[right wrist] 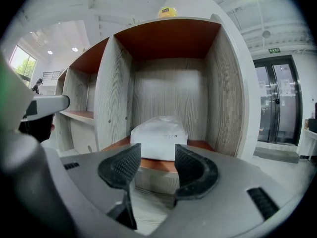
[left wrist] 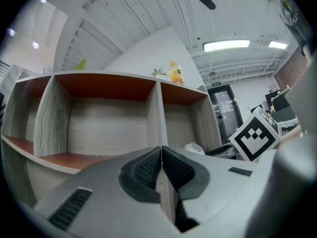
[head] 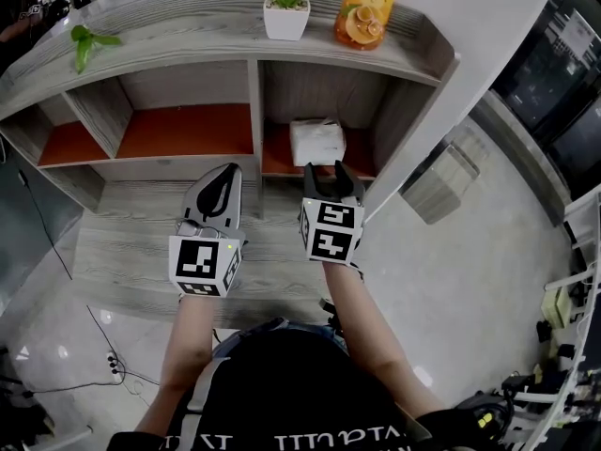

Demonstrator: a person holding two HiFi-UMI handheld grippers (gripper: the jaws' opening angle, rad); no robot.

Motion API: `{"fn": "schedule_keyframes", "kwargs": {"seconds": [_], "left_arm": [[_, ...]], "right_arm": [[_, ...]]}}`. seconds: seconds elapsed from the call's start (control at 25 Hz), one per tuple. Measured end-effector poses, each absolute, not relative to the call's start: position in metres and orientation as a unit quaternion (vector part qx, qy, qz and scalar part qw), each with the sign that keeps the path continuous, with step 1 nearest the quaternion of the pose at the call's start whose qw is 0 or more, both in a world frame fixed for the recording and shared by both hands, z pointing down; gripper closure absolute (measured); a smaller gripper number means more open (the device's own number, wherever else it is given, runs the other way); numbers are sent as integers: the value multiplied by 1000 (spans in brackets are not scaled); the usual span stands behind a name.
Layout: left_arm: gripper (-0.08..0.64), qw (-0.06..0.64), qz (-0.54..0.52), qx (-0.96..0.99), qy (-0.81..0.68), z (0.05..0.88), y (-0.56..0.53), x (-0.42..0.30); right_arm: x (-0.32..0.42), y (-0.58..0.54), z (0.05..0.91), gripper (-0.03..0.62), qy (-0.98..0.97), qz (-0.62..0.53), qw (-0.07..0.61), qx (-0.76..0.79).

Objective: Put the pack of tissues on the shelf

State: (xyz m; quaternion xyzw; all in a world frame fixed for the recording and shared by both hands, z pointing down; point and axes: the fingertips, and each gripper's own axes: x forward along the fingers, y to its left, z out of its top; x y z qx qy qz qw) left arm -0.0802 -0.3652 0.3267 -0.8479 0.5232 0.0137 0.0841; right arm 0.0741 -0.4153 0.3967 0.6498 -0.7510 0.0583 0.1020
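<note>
The white pack of tissues (head: 317, 142) (right wrist: 159, 137) lies on the orange floor of the shelf's right-hand compartment (head: 360, 164), free of both grippers. My right gripper (head: 332, 173) (right wrist: 157, 163) is open just in front of that compartment, its jaws apart with nothing between them and the pack a short way beyond the tips. My left gripper (head: 222, 188) (left wrist: 161, 166) is shut and empty, in front of the divider between the middle and right compartments. The pack shows small past the divider in the left gripper view (left wrist: 194, 148).
The grey wooden shelf (head: 254, 83) has several orange-floored compartments; the middle (head: 188, 130) and left ones hold nothing. On its top stand a potted plant (head: 286, 6), an orange bottle (head: 369, 6) and a green sprig (head: 89, 41). Cables (head: 111, 360) lie on the glossy floor at left.
</note>
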Motion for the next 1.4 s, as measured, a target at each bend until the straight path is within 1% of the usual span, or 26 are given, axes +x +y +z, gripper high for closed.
{"fn": "schedule_keyframes", "kwargs": {"seconds": [0.64,1.08,1.16,1.32,1.4], "left_arm": [[546,92,20,-865,493,318,-352,-61],[546,104,35,-872,478,305,-349,-44],[546,107,38,-872,477,302,-349,-43],[546,113,42,-872,475,297,-351,-40],[546,114,44,-872,474,295,-352,-38]], "right_arm": [[92,-373,371,376,-753,38,73,652],[105,-347,338,376,-764,-11,57,643],[105,-342,331,391,-770,-20,55,636],[103,-335,316,399,-779,-45,48,624],[103,-332,309,419,-780,-58,45,622]]}}
